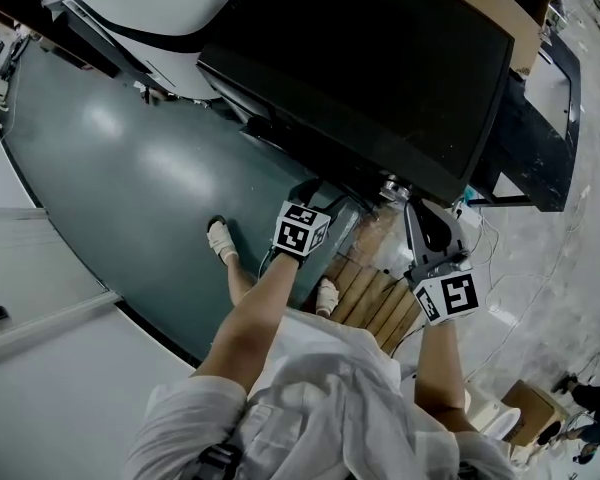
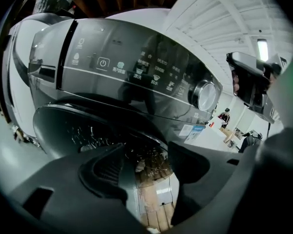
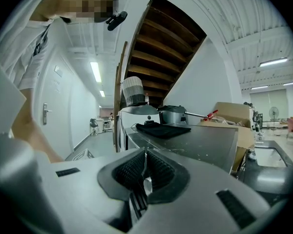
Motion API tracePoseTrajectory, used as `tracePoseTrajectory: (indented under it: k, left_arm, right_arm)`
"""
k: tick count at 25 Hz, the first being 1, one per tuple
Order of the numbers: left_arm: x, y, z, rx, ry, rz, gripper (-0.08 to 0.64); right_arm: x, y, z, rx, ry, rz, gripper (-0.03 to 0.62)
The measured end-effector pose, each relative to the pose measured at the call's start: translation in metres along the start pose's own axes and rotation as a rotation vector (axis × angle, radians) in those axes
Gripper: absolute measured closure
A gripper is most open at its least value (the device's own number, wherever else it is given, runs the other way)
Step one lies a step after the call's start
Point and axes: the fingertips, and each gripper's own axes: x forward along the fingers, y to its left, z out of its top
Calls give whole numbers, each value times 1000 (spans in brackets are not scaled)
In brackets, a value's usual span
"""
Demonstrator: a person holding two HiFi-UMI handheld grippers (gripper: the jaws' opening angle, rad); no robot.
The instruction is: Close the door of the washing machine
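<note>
Closing door (image 2: 71, 126) of washing machine (image 2: 146, 21): left gripper (image 2: 147, 154) jaws wide, door edge seemingly between them, under control panel (image 2: 132, 72); right gripper (image 3: 144, 168) jaws together, empty; recommend square, steady push until latched

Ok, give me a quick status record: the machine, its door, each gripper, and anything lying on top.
machine: washing machine, front loader; control panel and dial face the left gripper
door: dark round door below the panel; cannot tell whether it is latched
left: left gripper, jaws apart, right in front of the door, nothing clamped
right: right gripper, jaws together, empty, looking across the machine top
on top: black cloth; metal pot beyond it
</note>
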Motion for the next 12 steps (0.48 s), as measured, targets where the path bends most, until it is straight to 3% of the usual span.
tracePoseTrajectory:
  k: [12]
  left_arm:
    - [7,2,6,-37,-9,9,299]
  right_arm:
    - [-1,5,-10,3,26,-11,560]
